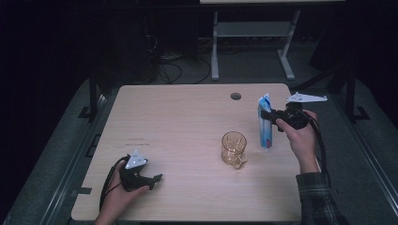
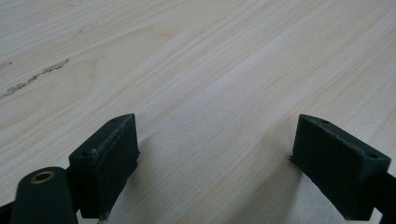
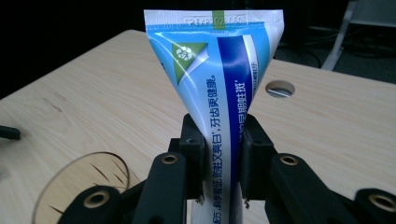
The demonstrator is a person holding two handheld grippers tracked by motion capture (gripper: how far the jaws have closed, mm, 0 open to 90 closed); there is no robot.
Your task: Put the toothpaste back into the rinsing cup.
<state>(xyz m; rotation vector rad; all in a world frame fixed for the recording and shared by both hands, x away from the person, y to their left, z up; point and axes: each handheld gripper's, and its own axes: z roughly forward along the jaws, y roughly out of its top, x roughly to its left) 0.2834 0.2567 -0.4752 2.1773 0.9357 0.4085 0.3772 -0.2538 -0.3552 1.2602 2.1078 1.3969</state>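
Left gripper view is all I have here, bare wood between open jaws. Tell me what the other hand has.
Observer: The right gripper is shut on a blue and white toothpaste tube, crimped end up.
Operator: Say what else stands on the table.
Observer: An amber glass mug stands beside the tube, nearer the table's middle, its handle toward the person.
Operator: Check whether the tube is inside the mug.
Observer: No. In the high view the tube stands apart from the mug, to its right, cap end down by the table.
Operator: Place my gripper.
Observer: The left gripper rests near the front left edge, jaws open, pointing toward the mug.
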